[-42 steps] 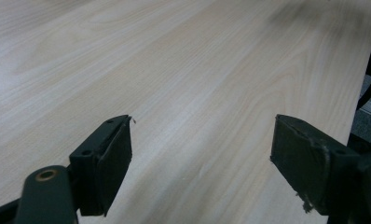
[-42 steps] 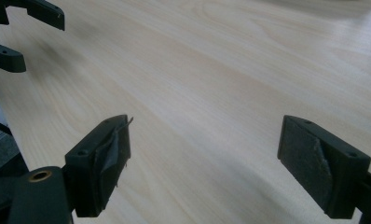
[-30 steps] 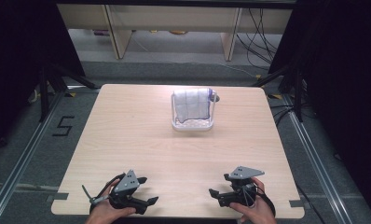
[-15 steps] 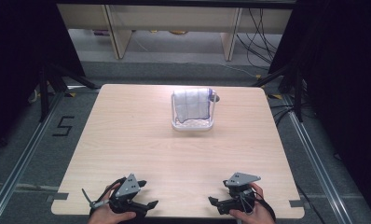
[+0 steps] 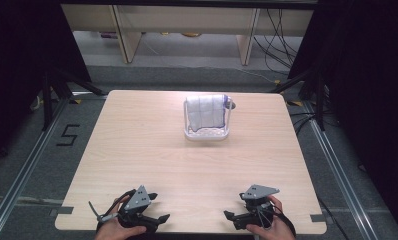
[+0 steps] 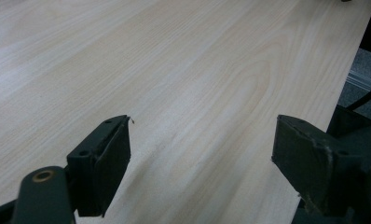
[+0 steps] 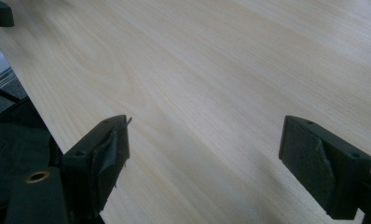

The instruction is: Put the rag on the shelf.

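Observation:
A small white rack (image 5: pixel 205 133) stands at the far middle of the wooden table (image 5: pixel 137 140), with a pale folded cloth (image 5: pixel 205 112) draped over it. My left gripper (image 5: pixel 159 221) rests at the table's near left edge, held in a hand, jaws wide apart with nothing between them. In the left gripper view the left gripper (image 6: pixel 200 154) hangs over bare wood. My right gripper (image 5: pixel 230 218) sits at the near right edge, also held in a hand and open. The right gripper (image 7: pixel 204 156) likewise has only bare tabletop between its jaws.
Dark tripod legs (image 5: pixel 62 82) stand on the floor left and right of the table. A floor marking "5" (image 5: pixel 67 135) lies at the left. Cables (image 5: pixel 282 35) trail at the back right. Shelf legs (image 5: pixel 124 35) stand behind the table.
Both grippers have slid back toward the table's near edge. Their jaws stay open. The rack and cloth have not moved.

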Demonstrator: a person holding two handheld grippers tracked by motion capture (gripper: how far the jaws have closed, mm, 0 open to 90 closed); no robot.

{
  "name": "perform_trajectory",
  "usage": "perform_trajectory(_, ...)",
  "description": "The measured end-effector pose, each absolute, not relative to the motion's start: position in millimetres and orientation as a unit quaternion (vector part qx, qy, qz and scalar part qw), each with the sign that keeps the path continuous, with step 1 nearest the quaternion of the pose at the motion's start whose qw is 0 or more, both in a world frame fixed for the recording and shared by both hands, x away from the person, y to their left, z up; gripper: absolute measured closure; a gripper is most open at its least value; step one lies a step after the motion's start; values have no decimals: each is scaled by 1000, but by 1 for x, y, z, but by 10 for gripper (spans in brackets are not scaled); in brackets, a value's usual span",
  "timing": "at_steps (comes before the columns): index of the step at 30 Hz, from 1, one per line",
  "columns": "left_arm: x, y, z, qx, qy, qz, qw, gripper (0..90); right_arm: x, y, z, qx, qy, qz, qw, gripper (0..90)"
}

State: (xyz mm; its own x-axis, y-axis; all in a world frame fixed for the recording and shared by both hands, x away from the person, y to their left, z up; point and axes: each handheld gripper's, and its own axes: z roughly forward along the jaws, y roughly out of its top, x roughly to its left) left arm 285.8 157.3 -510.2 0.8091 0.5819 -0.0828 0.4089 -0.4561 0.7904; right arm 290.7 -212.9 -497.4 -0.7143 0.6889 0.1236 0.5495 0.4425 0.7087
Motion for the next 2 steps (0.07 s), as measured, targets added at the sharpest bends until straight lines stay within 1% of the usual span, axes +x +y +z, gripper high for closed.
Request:
perform_trajectory(1, 286, 158, -510, 850, 290, 104, 428, 190, 290, -214, -495, 377, 847, 366, 83, 169)
perform_trajectory(2, 287, 159, -509, 853, 285, 100, 426, 191, 290, -213, -496, 378, 842, 375, 88, 169)
